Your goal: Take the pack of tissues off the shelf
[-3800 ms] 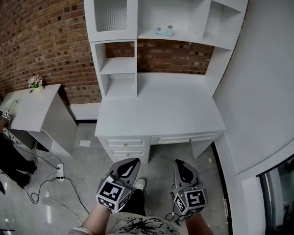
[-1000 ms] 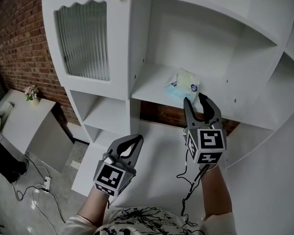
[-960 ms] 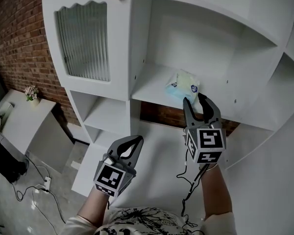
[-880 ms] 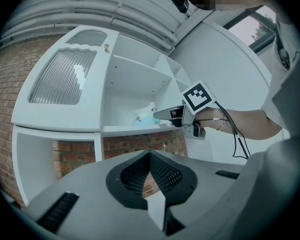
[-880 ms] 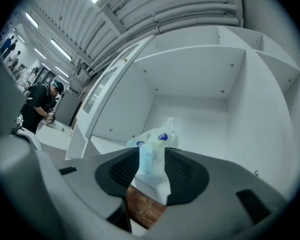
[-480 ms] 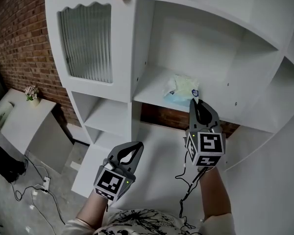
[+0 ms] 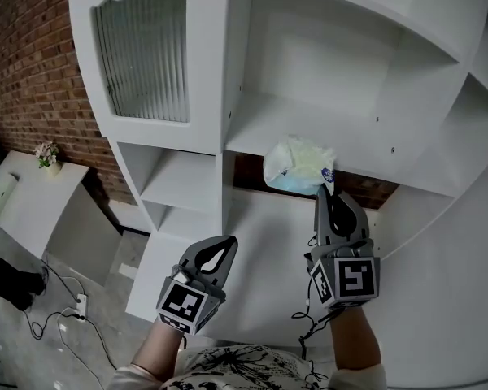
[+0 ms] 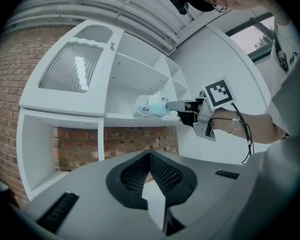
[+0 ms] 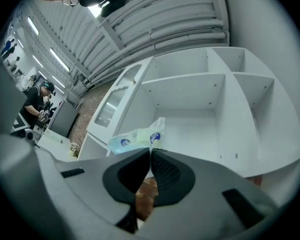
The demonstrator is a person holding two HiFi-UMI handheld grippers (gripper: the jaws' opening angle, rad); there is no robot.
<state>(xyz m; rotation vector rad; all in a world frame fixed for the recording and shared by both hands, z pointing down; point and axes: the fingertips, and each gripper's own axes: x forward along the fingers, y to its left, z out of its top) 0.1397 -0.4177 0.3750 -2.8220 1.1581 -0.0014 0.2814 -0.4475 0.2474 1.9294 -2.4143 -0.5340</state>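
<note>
Right claw (image 7: 326,193) is clamped tight on a corner of the pack of tissues (image 7: 299,166); left claw (image 7: 224,244) closed, empty.

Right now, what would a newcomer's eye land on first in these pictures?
First, the pale green and blue pack of tissues, pinched by one corner in the shut right tongs at the front edge of the white shelf. Next, the ribbed glass door up at the left, and the left tongs, shut and empty, held low in front of the person.

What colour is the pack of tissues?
The pack of tissues is pale green and light blue; the head view shows it best.
</note>
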